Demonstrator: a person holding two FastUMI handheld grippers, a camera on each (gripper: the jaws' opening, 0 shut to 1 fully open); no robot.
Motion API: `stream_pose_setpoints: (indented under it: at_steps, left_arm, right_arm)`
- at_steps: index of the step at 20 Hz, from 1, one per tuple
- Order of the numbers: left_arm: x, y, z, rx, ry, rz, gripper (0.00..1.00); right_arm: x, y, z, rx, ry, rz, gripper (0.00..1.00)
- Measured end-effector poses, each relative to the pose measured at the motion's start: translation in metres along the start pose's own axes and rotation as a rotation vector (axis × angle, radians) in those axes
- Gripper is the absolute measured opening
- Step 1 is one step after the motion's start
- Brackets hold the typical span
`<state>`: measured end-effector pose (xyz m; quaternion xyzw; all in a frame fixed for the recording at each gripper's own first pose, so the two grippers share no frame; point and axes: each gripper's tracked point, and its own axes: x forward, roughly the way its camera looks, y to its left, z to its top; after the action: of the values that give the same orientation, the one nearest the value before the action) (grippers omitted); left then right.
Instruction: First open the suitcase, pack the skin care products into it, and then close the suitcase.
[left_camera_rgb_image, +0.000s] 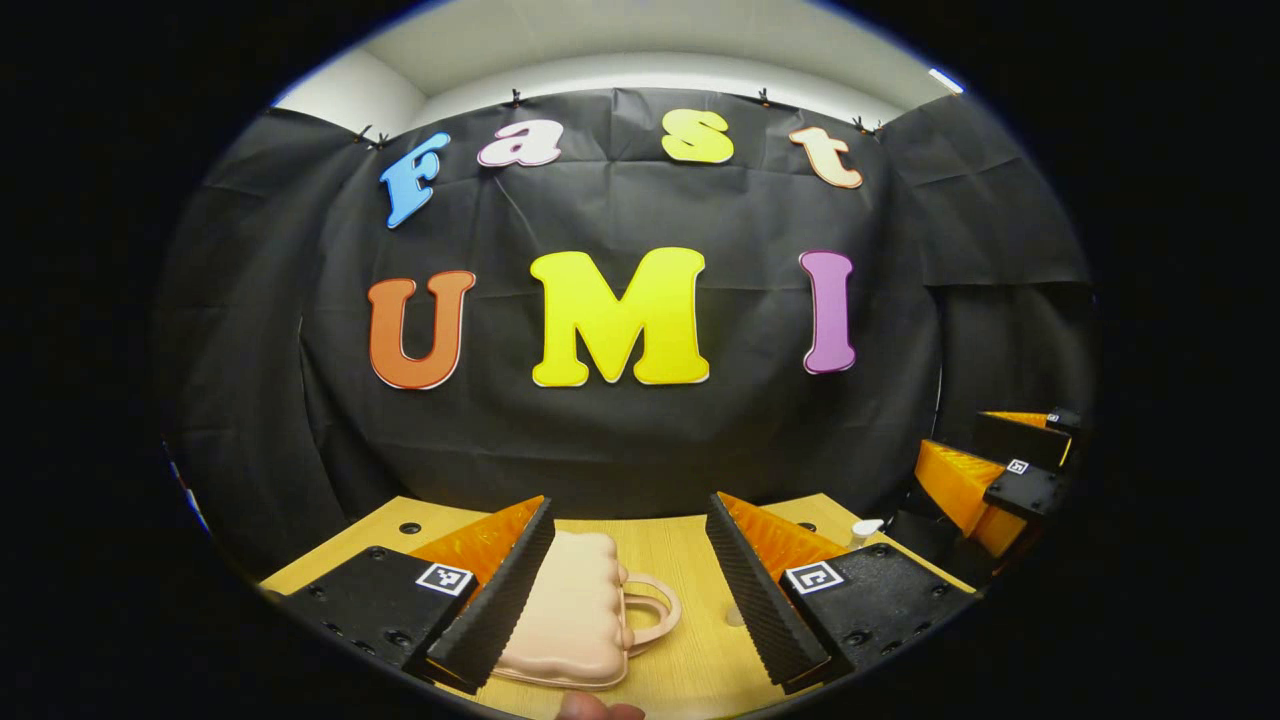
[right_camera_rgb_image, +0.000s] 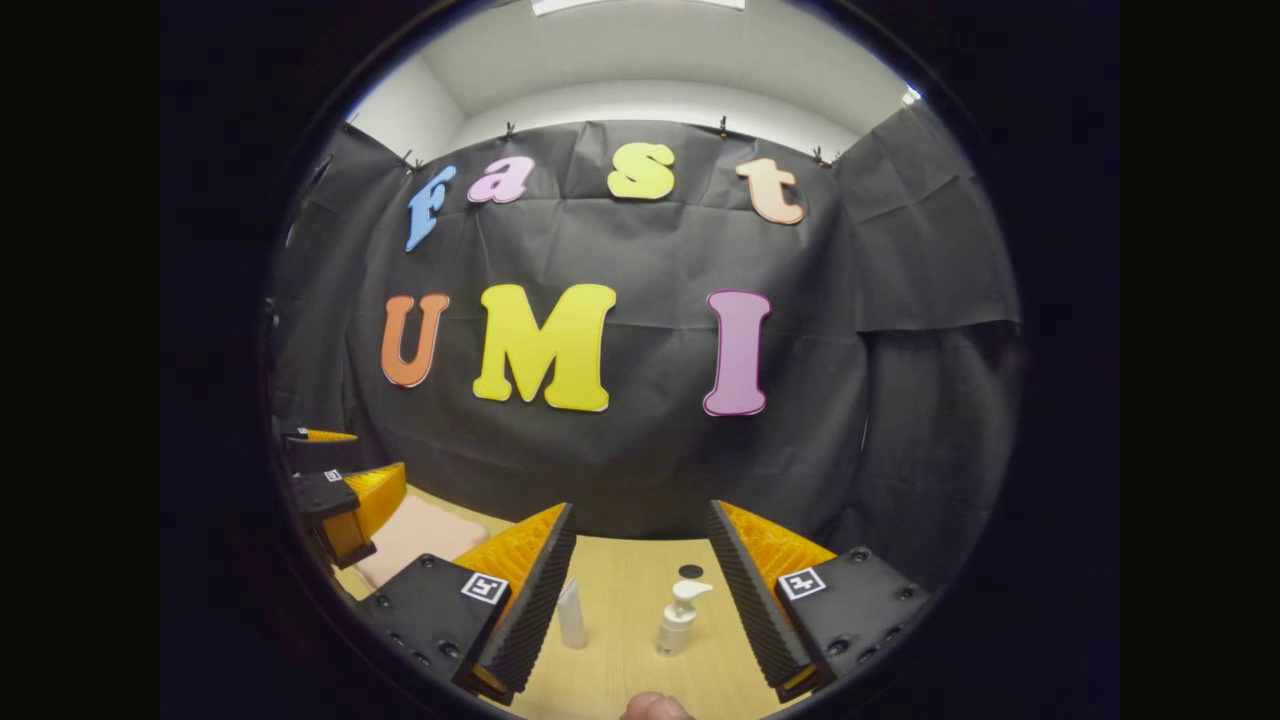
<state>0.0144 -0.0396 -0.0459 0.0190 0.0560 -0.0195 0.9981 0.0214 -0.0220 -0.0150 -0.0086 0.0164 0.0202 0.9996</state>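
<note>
We are holding the left gripper (left_camera_rgb_image: 625, 600) with its jaws spread wide and gripping nothing; the suitcase (left_camera_rgb_image: 570, 615) is lying on the wooden table (left_camera_rgb_image: 690, 660) between them, closer to the left finger, closed, pale pink and ribbed, its handle pointing right. We are holding the right gripper (right_camera_rgb_image: 640, 600) just as wide and empty; between its fingers a small pump bottle (right_camera_rgb_image: 678, 620) and a slim white tube (right_camera_rgb_image: 571, 615) are standing upright, near each other.
</note>
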Motion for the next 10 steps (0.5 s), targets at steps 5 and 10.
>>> stream_pose_setpoints:
  at_steps: [5,10]
  left_arm:
    - [0.017,-0.021,-0.040,0.126,0.070,-0.064,0.98]
    - [0.034,-0.033,-0.119,0.316,0.218,-0.098,0.99]
  right_arm:
    - [0.002,-0.026,-0.016,-0.052,0.032,0.019,0.80]
    - [0.006,-0.061,-0.042,-0.077,0.073,0.015,0.80]
